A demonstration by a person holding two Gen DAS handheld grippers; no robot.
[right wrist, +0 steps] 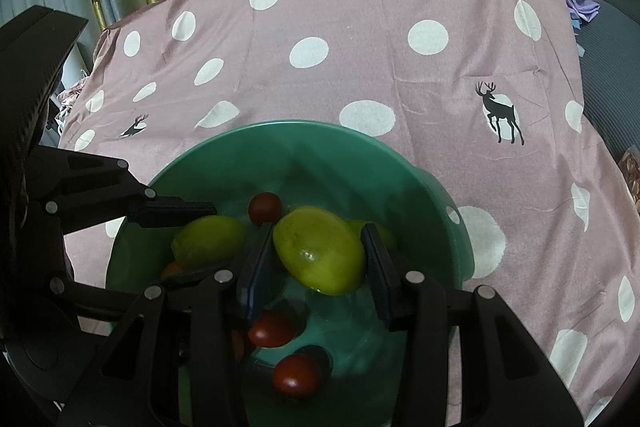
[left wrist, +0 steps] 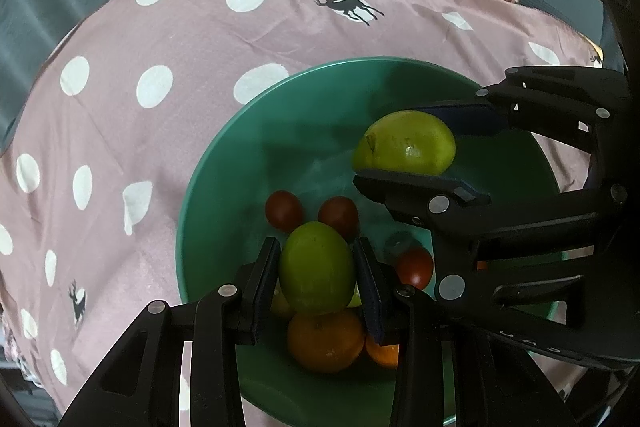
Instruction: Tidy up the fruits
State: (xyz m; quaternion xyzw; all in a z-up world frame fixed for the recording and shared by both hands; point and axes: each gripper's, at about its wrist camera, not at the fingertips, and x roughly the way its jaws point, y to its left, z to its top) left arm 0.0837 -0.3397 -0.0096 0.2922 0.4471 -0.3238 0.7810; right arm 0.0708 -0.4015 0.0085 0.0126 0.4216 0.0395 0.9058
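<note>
A pink polka-dot cloth (left wrist: 168,39) covers the tabletop. On it sits a green bowl (left wrist: 224,163) holding oranges (left wrist: 324,343) and small red fruits (left wrist: 285,210). Above the bowl, the left tongs (left wrist: 316,269) clamp one green fruit (left wrist: 316,267); the right tongs (right wrist: 316,251) clamp another green fruit (right wrist: 320,251).

Pink white-dotted cloth (left wrist: 192,39), teal bowl (left wrist: 224,155), green fruits (left wrist: 316,267), red ones (left wrist: 284,209).
</note>
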